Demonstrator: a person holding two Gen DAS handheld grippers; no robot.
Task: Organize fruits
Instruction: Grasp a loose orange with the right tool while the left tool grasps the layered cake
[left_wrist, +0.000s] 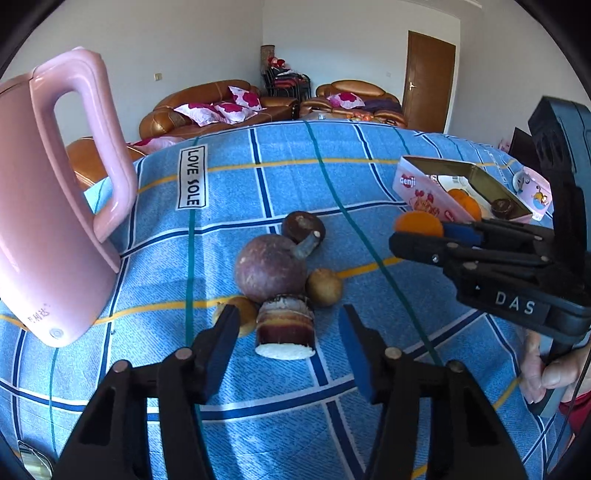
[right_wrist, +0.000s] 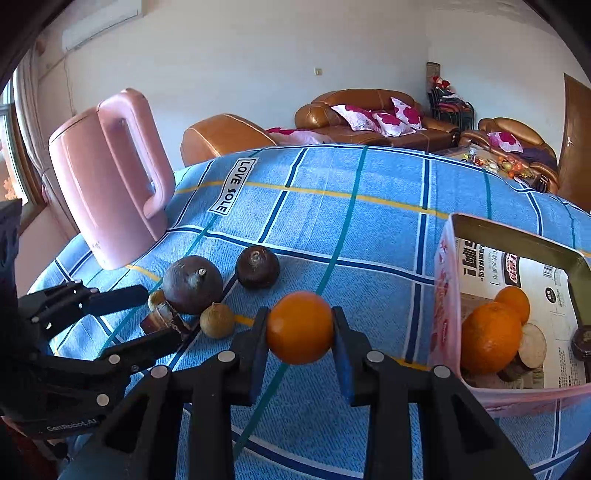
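**Orange gripped, sugarcane next**

The right gripper (right_wrist: 300, 328) clamps an orange (right_wrist: 300, 326) above the blue checked bench (right_wrist: 369, 221), beside the pink box (right_wrist: 448, 314) holding two oranges. It likely needs moving over the box. The left gripper (left_wrist: 291, 332), partly open, straddles a sugarcane piece (left_wrist: 286, 328) without touching.

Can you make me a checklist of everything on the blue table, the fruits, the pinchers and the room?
Surface: blue checked cloth, labelled LOVE SOLE.
Job's things: box holds two oranges, a cut piece and something dark; a big purple fruit, a dark fruit, two small brown fruits and a cane piece lie loose.
Clutter: pink kettle; cup behind the box.
Grippers: right gripper shut on an orange; left gripper open around the cane piece.
Cables: thin dark cable by the person's hand.
Surroundings: brown sofas, door.
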